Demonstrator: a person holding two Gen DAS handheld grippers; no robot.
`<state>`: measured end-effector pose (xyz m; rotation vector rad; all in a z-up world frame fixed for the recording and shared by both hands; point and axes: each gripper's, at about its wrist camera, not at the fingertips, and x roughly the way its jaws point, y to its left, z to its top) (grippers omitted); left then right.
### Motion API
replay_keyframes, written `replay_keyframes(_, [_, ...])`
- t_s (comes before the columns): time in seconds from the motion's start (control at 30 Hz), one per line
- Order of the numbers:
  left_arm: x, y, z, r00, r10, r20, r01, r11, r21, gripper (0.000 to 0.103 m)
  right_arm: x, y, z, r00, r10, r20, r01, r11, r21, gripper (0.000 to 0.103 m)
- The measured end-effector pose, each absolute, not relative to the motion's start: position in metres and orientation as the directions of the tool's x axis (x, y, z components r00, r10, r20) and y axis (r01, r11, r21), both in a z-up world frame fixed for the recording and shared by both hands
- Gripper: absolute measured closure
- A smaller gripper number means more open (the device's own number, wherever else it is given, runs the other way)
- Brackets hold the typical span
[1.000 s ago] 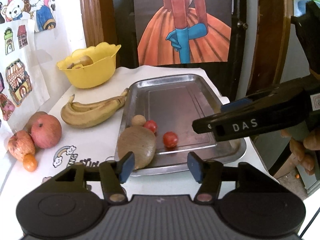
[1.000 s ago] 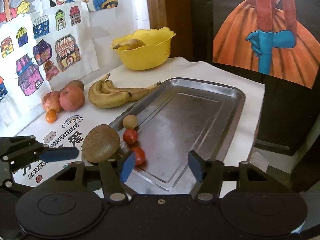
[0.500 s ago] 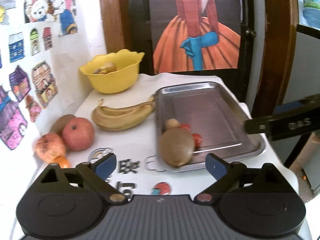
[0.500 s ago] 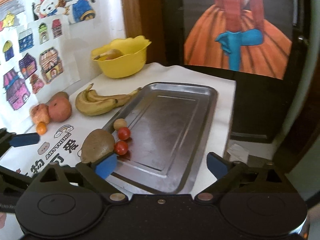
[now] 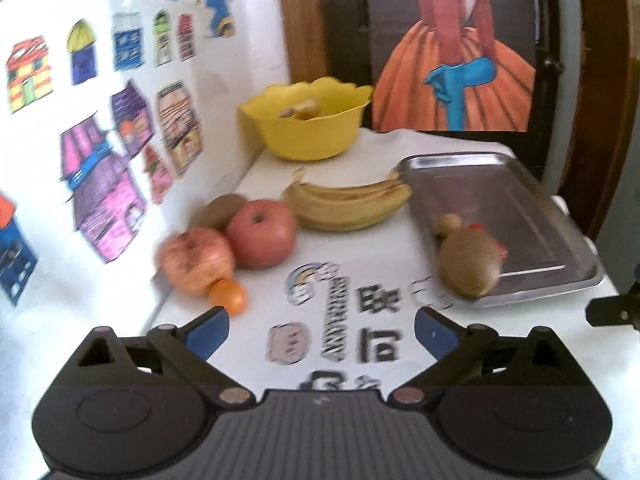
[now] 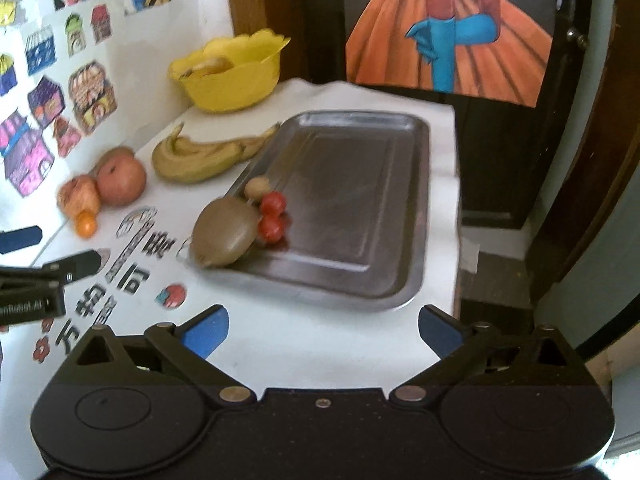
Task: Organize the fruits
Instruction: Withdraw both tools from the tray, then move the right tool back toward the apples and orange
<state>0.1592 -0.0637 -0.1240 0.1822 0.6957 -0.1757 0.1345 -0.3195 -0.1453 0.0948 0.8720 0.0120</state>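
A steel tray (image 6: 360,200) lies on the white table. At its near-left corner sit a brown kiwi (image 6: 224,232), two cherry tomatoes (image 6: 272,214) and a small tan fruit (image 6: 256,186). Left of the tray lie bananas (image 5: 344,204), two apples (image 5: 260,232), a second kiwi (image 5: 218,210) and a small orange (image 5: 228,298). My left gripper (image 5: 322,330) hovers over the printed cloth near the orange, jaws opening wide with nothing between them. My right gripper (image 6: 323,332) hangs before the tray's near edge, jaws opening too and empty.
A yellow bowl (image 5: 308,128) with a fruit inside stands at the back by the wall. Coloured drawings (image 5: 100,152) cover the wall on the left. A dark door with a poster (image 6: 444,40) rises behind the table. The table edge drops off right of the tray.
Both grippers pulled back from the tray and their jaws spread from half open to wide. The left view swung left toward the apples; the kiwi stays on the tray's corner.
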Motion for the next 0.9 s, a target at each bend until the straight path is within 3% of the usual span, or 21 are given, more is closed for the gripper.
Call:
replay_keyframes(0.4, [0.165, -0.018, -0.138, 0.718, 0.0, -0.696, 0.126, 0.984, 0.13, 0.001, 0.15, -0.256, -0.152, 0.567, 0.2, -0.799, -0.104, 0.98, 0.171, 0.001])
replay_keyframes(0.9, [0.172, 0.006, -0.148, 0.691, 0.043, -0.722, 0.052, 0.993, 0.11, 0.001, 0.174, -0.217, -0.157, 0.527, 0.266, -0.807, -0.189, 0.963, 0.194, 0.001])
